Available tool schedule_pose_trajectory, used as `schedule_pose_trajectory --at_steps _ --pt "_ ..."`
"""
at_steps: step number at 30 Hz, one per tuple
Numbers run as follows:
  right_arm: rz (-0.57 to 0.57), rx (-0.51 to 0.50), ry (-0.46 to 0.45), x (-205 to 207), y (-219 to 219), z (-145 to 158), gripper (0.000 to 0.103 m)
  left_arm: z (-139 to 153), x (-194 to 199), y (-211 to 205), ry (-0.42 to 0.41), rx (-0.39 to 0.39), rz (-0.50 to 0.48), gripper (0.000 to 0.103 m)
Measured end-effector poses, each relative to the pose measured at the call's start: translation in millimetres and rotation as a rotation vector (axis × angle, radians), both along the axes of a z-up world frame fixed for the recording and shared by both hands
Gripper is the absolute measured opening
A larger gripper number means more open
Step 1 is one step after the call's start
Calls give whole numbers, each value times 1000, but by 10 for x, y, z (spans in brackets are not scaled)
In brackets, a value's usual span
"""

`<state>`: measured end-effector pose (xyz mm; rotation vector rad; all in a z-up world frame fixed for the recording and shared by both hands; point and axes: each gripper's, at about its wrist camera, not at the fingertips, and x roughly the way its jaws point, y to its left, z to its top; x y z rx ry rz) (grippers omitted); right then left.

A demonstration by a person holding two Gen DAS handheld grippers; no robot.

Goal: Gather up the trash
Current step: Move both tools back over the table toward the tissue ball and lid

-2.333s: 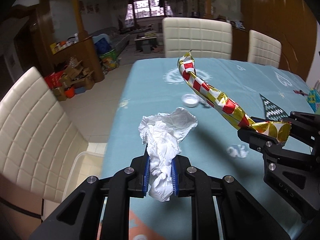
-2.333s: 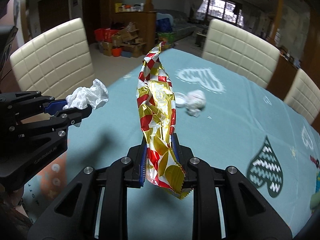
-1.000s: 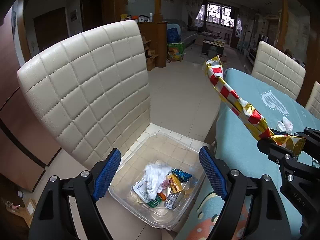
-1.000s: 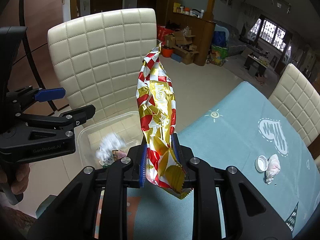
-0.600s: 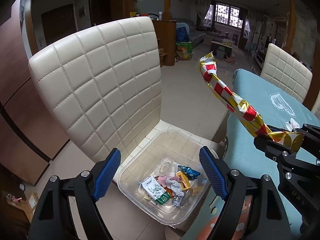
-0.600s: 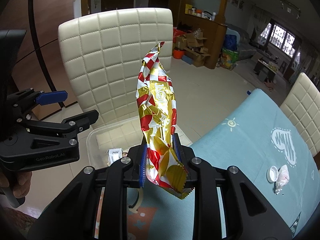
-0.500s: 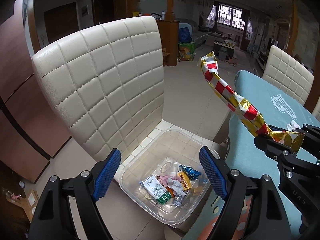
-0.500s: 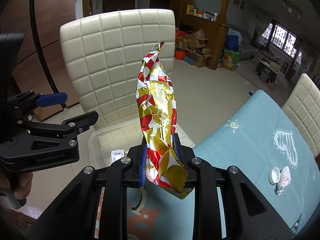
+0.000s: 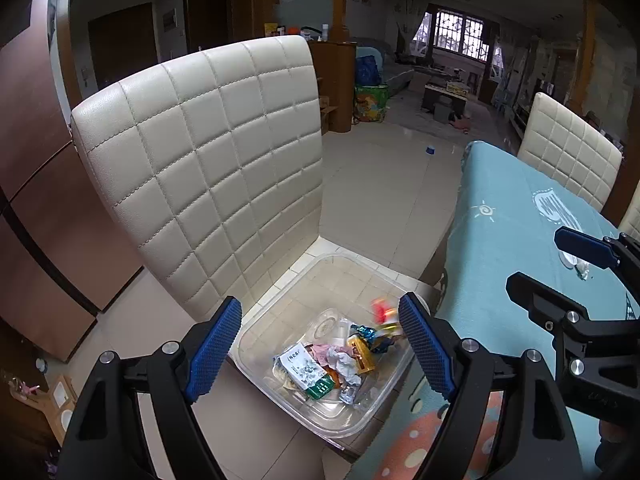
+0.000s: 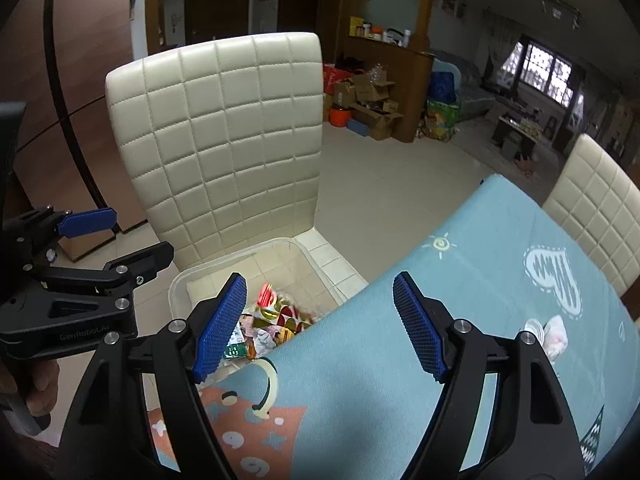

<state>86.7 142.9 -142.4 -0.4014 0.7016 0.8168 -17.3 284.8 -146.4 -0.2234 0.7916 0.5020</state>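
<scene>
Both grippers hang over the clear plastic bin (image 9: 362, 424) that sits on the seat of a cream quilted chair (image 9: 208, 160). The right gripper (image 10: 320, 328) has just been opening; its blue pads stand wide apart with nothing between them, and the red-and-gold foil wrapper (image 10: 276, 312) is a blur in the bin below, just above the heap of trash. The left gripper (image 9: 320, 348) is spread wide too and holds nothing. In its view the wrapper (image 9: 384, 316) shows as a smear near the bin's right wall, above crumpled tissue and small packets.

Left on the worktop (image 10: 460, 320) are a small white cap (image 10: 534, 327) and a scrunched bit of pale wrapping (image 10: 556, 336), touching or nearly so — I can't tell which. The wrapping looks feather-light and soft; a pinch across its bunched middle should do, since it will simply crush between the pads. The cap is probably stiff, smooth and low to the cloth, so it may skid; catching it across opposite edges of its rim seems the safer hold.

The worktop wears a pale blue cloth with white hearts and a sun, plus a pink patch at the near edge — soft fabric that could wrinkle under a dragging finger. Beyond lie a tiled floor, stacked cardboard boxes, wooden cabinets and a barred window.
</scene>
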Motion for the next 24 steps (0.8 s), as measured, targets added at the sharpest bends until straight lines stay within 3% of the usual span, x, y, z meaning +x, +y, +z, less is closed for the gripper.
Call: schedule_pose_trajectory --at_steps 10,24 --pt "-106 6 24 10 -514 17 77 21 137 -353 -2 -29 -85 79" --pt "-350 6 15 295 -1566 36 76 99 736 -1261 -9 -13 -335 79"
